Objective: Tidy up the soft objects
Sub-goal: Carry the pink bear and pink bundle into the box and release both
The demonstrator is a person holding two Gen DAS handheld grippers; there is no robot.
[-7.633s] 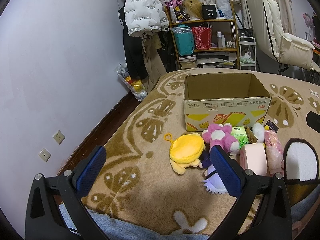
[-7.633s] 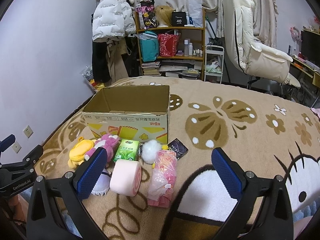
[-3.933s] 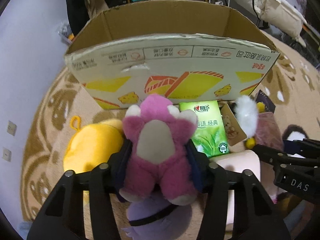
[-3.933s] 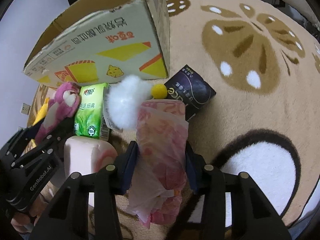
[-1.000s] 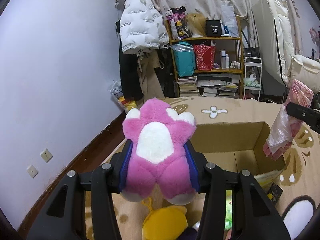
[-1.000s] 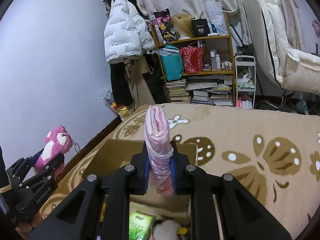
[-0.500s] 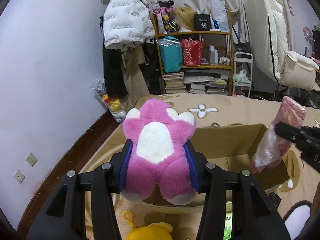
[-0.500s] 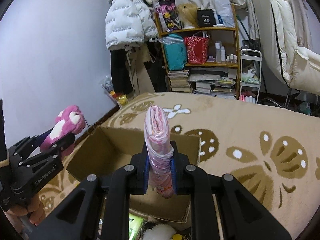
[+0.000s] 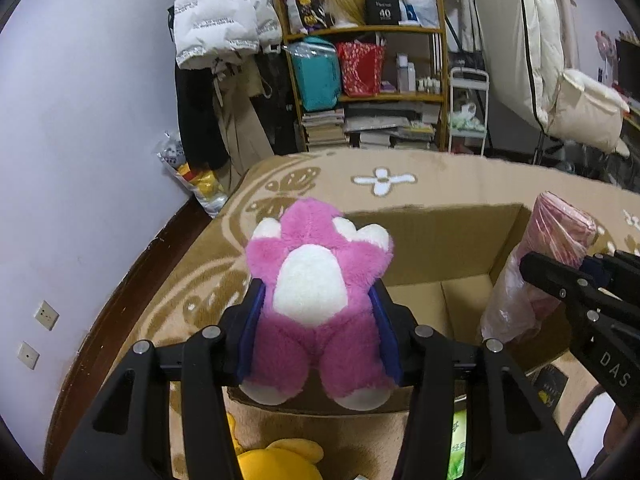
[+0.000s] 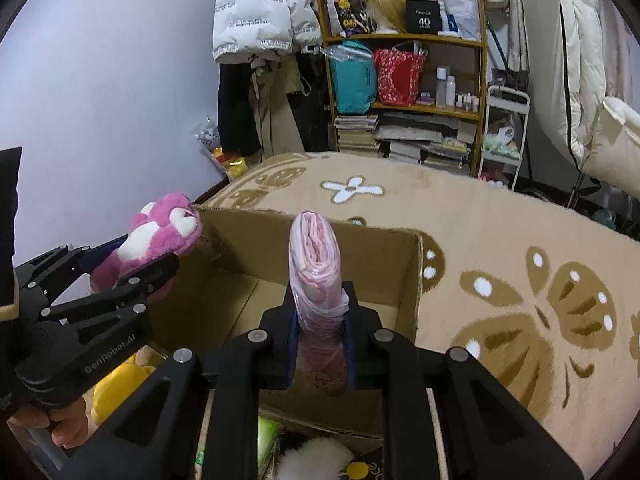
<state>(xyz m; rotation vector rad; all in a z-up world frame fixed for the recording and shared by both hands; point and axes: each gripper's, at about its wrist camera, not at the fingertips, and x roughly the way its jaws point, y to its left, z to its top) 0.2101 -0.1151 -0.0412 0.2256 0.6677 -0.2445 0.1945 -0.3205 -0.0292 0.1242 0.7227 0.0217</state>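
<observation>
Both grippers over the open brown corrugated cardboard box (image 10: 404, 280) on the beige flower-patterned blanket (image 10: 500, 240). The left gripper (image 9: 318, 332) clasped the fluffy pink-and-white plush bear (image 9: 316, 292) at its waist, its jaws beginning to open, the toy between the pads. The right gripper (image 10: 320, 344) was clenched on the pink soft roll wrapped in clear plastic film (image 10: 316, 272), held upright above the box interior. Risk: the bear hung over the near wall (image 9: 320, 400) rather than the cavity, so an early release could, by judgement, drop it outside; the two grippers, close together, might collide. The visible box floor appeared bare. A yellow plush toy (image 9: 280, 460) and a green tissue pack (image 9: 458, 448) lay outside it.
</observation>
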